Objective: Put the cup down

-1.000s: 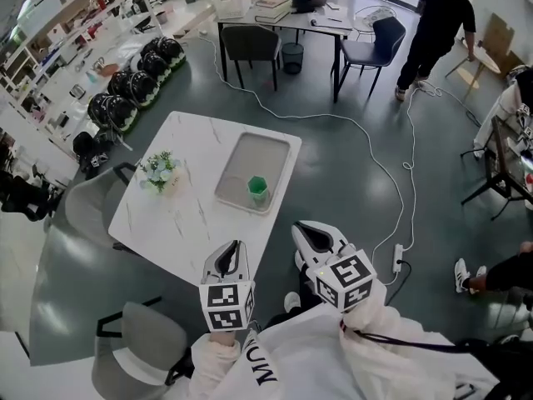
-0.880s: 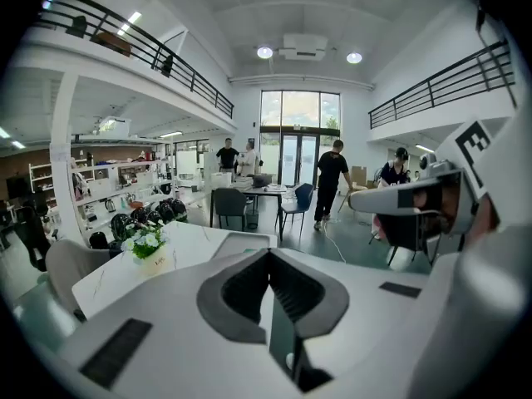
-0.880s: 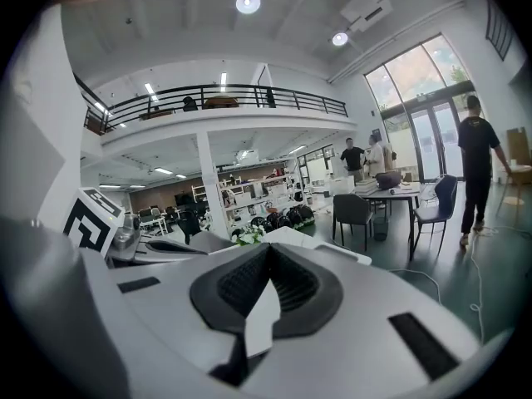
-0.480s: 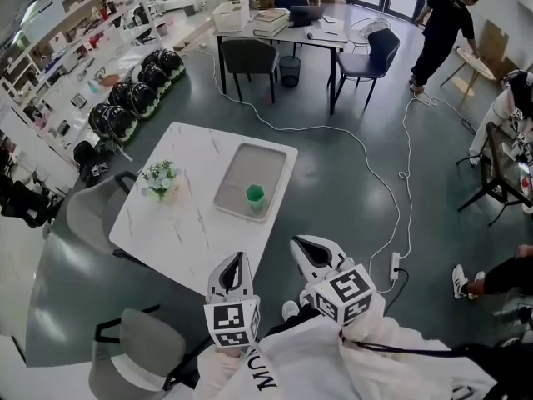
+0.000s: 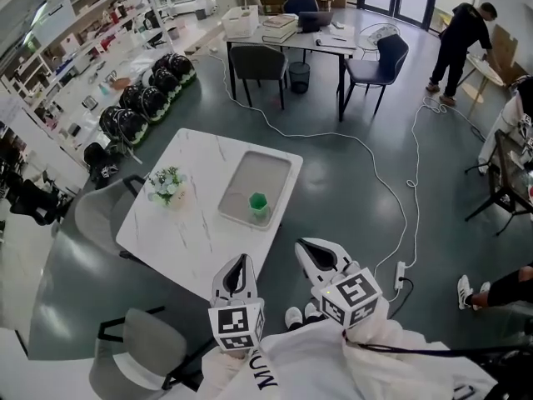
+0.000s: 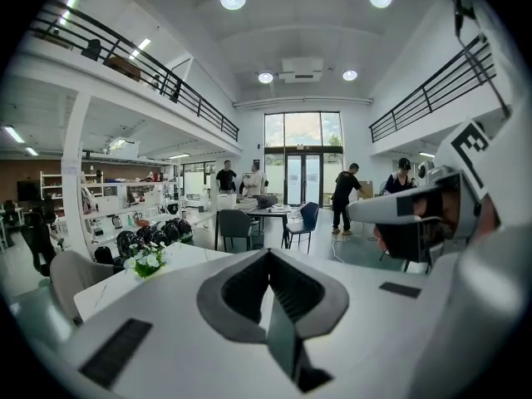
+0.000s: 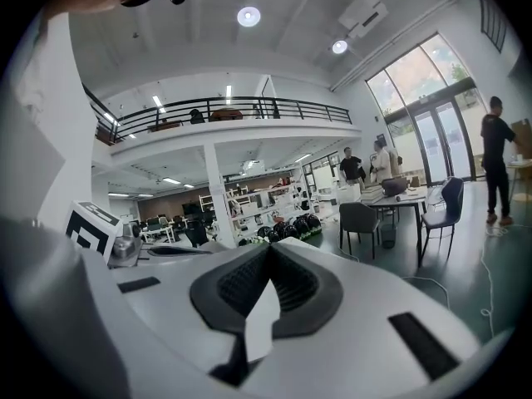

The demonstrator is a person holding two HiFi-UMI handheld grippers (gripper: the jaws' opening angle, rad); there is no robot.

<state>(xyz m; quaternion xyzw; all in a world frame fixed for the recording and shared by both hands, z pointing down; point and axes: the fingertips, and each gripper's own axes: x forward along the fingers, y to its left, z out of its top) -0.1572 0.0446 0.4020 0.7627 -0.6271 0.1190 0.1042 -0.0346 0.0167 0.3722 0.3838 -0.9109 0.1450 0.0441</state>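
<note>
A small green cup (image 5: pixel 258 204) stands upright at the near end of a grey tray (image 5: pixel 265 171) on the white marble table (image 5: pixel 187 223). No gripper touches it. My left gripper (image 5: pixel 241 260) hovers over the table's near corner, well short of the cup; in the left gripper view (image 6: pixel 268 253) its jaws meet with nothing between them. Beside the table, over the floor, my right gripper (image 5: pixel 305 245) is also shut and empty, as the right gripper view (image 7: pixel 268 248) shows. The cup is hidden in both gripper views.
A small pot of flowers (image 5: pixel 166 183) stands on the table's left side. Grey chairs (image 5: pixel 137 352) sit at the near and left edges. A white cable (image 5: pixel 391 198) and power strip (image 5: pixel 400 273) lie on the floor to the right. A desk with chairs (image 5: pixel 308 36) stands behind.
Both grippers have drawn back slightly from the table and risen toward me. The cup stays put on the tray. The person in black at the back has walked right.
</note>
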